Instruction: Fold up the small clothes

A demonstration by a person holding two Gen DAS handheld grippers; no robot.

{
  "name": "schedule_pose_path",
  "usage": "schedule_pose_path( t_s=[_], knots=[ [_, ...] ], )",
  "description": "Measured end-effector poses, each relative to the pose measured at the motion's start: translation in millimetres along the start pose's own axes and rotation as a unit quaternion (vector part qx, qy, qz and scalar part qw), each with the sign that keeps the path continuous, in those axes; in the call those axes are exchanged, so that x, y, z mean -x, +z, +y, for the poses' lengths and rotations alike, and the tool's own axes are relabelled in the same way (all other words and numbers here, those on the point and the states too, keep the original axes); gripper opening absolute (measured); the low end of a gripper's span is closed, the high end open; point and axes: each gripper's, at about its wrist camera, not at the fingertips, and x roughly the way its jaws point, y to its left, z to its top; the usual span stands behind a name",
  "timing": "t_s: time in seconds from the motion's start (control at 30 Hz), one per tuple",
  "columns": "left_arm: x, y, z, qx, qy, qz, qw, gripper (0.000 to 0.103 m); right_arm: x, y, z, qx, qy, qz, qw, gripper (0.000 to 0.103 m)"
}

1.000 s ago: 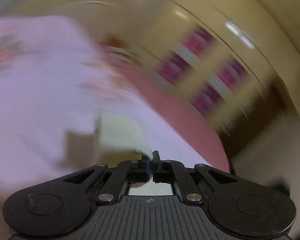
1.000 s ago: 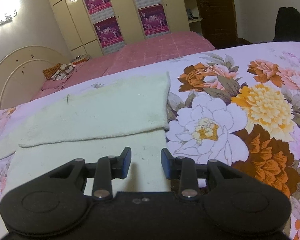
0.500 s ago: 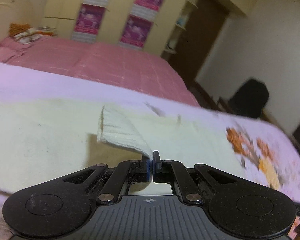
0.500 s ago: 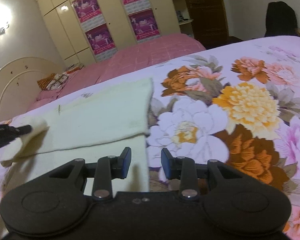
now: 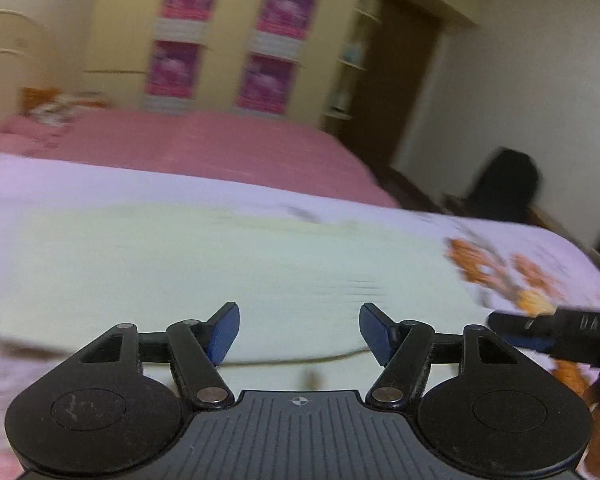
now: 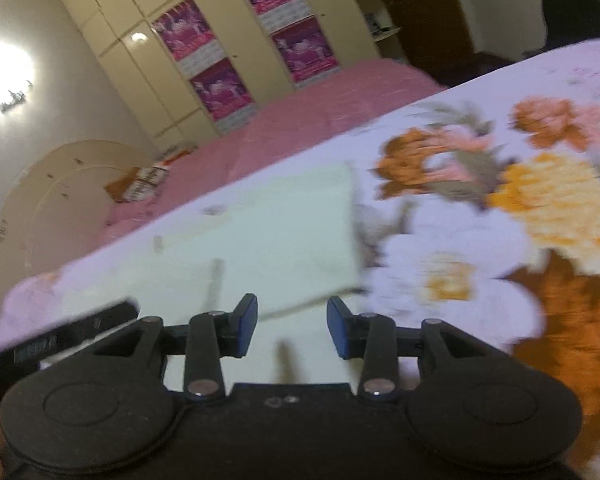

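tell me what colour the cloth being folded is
Pale cream, almost white cloth; clearest in the right wrist view.

Both wrist views low over bed (image 5: 100, 184), facing wardrobe (image 6: 148, 80), sharing cream cloth (image 5: 220, 256).

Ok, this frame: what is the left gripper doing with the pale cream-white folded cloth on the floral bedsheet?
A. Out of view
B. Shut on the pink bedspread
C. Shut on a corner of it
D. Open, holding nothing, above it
D: in the left wrist view the left gripper has its blue-padded jaws spread wide with nothing between them, above the pale cream-white folded cloth lying on the floral bedsheet.
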Motion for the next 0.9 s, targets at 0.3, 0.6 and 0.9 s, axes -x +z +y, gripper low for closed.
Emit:
schedule_pose_path(
  t_s=[0.3, 0.6, 0.9],
  knots=[
    [41, -28, 96, 0.036, 0.117, 0.030, 0.9920, 0.066, -76, -3, 35, -0.027, 0.056, 0.058, 0.996, 0.038],
    [12, -24, 82, 0.036, 0.127, 0.032, 0.9908, 0.066, -79, 7, 66, 0.036, 0.070, 0.025, 0.997, 0.006],
    [-7, -14, 78, 0.033, 0.135, 0.027, 0.9899, 0.066, -47, 34, 53, 0.054, 0.061, -0.022, 0.996, 0.006]
  ],
)
